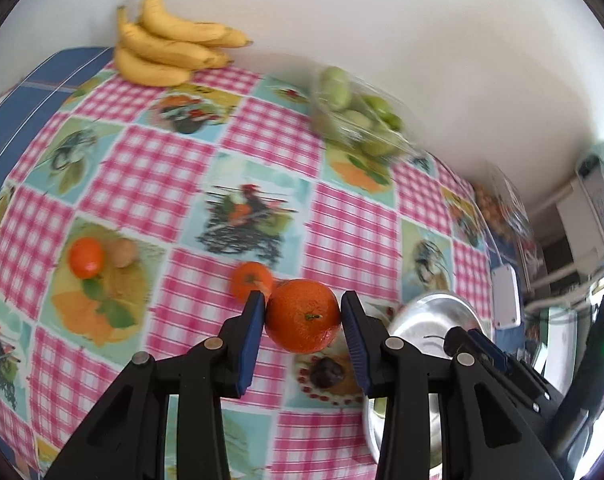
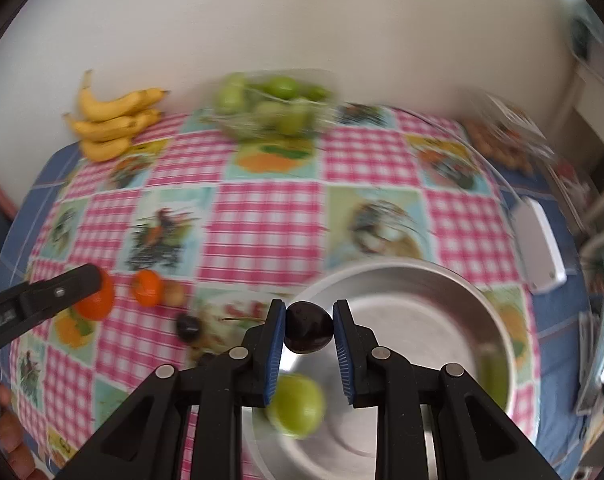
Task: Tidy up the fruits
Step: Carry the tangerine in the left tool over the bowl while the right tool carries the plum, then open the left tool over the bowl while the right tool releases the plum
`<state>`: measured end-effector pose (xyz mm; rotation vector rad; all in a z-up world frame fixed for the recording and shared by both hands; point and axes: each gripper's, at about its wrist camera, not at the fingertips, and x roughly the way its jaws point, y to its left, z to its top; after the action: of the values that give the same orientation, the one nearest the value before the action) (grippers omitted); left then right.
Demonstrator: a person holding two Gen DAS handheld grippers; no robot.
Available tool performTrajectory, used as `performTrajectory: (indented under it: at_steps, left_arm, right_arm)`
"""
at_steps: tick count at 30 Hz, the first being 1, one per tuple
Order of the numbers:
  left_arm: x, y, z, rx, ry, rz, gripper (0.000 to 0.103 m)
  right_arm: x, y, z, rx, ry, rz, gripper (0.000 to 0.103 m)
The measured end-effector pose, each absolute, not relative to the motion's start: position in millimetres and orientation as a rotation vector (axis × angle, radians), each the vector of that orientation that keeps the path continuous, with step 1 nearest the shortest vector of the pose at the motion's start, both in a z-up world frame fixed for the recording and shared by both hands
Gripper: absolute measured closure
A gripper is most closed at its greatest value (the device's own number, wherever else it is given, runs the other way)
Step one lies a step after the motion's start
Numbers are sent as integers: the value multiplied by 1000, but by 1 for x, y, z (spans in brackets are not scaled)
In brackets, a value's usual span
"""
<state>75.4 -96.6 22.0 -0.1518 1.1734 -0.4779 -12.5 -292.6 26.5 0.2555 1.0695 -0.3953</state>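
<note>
Left gripper (image 1: 303,316) is clamped on a large orange (image 1: 303,315), both blue pads pressing its sides, the fruit lifted above the checked tablecloth (image 1: 150,168) on the worktop. Right gripper (image 2: 309,326) is closed tight on a dark plum (image 2: 307,327), held over the near rim of the metal bowl (image 2: 441,288).

Inside the bowl lies a green fruit (image 2: 298,410), blurred, just below the plum. Left of the bowl on the cloth sit a second dark plum (image 2: 188,327), a small orange (image 2: 146,287) and a pale brown fruit (image 2: 174,293) touching it. Beyond the bowl, toward the wall, stands a clear container of green fruits (image 2: 270,110); a bunch of bananas (image 2: 114,122) lies well to its left. A white box (image 2: 539,248) rests right of the bowl.

Only the left wrist view shows another small orange (image 1: 86,258) with a brown fruit (image 1: 122,253) beside it, far left of the bowl. Only the right wrist view shows the bowl's inside.
</note>
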Motion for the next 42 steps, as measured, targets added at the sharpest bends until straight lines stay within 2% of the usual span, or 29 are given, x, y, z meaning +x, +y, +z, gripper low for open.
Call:
performTrajectory:
  at_steps: [14, 27, 40, 42]
  left_arm:
    - [6, -207, 18, 108, 1136, -751, 62]
    - [5, -227, -2, 156, 1126, -740, 62]
    - [9, -228, -10, 161, 1143, -716, 62]
    - [9, -228, -6, 162, 1133, -713, 59]
  right_arm:
    - [-68, -368, 21, 435, 1053, -562, 77]
    - [-68, -373, -13, 476, 1139, -557, 77]
    - [-64, -370, -19, 457, 1175, -555, 76]
    - [-63, -370, -17, 452, 1173, -556, 76]
